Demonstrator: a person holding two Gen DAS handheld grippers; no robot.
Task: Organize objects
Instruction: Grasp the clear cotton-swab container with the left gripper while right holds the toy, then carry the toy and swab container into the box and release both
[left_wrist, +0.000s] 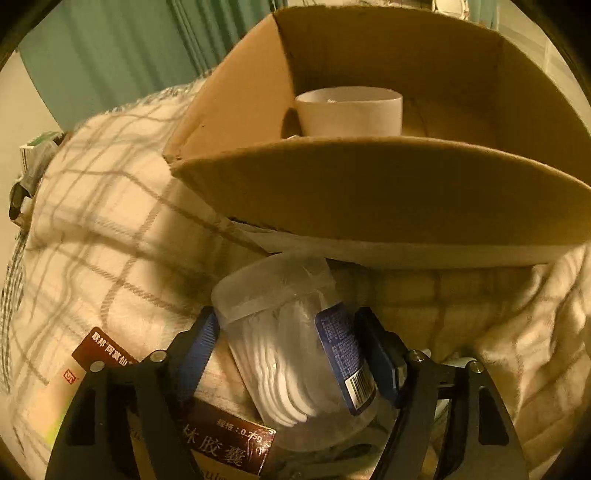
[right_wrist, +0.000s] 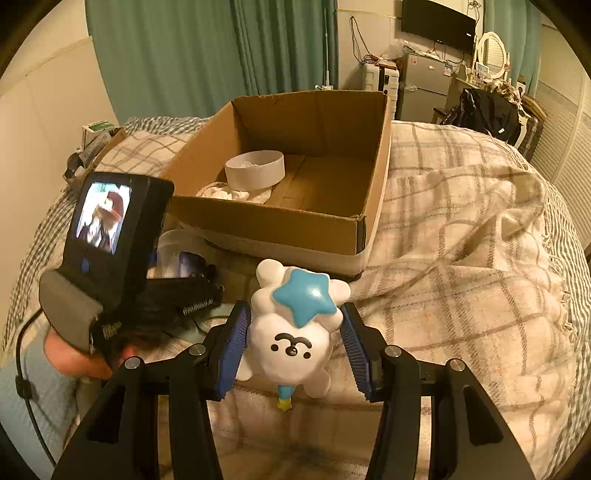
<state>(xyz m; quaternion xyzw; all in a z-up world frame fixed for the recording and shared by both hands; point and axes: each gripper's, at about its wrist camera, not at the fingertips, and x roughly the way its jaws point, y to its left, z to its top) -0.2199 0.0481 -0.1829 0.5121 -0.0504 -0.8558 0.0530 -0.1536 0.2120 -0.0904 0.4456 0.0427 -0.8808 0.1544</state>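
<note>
An open cardboard box (left_wrist: 369, 184) sits on the plaid blanket, also in the right wrist view (right_wrist: 295, 221), with a white round container (left_wrist: 349, 110) (right_wrist: 255, 170) and crumpled white cloth (right_wrist: 236, 194) inside. My left gripper (left_wrist: 295, 343) is shut on a clear plastic jar of cotton pads (left_wrist: 291, 350) just below the box's near wall; the jar (right_wrist: 173, 254) and the left gripper's body (right_wrist: 122, 236) show in the right wrist view. My right gripper (right_wrist: 295, 343) is shut on a white cloud-shaped toy (right_wrist: 291, 343) with a blue star, in front of the box.
Dark red medicine boxes (left_wrist: 229, 446) lie on the blanket (right_wrist: 461, 258) beneath the left gripper. Small boxes and clutter (right_wrist: 96, 136) sit at the bed's far left edge. Green curtains (right_wrist: 207, 48), a fridge (right_wrist: 424, 85) and a chair with dark clothes (right_wrist: 484, 110) stand behind.
</note>
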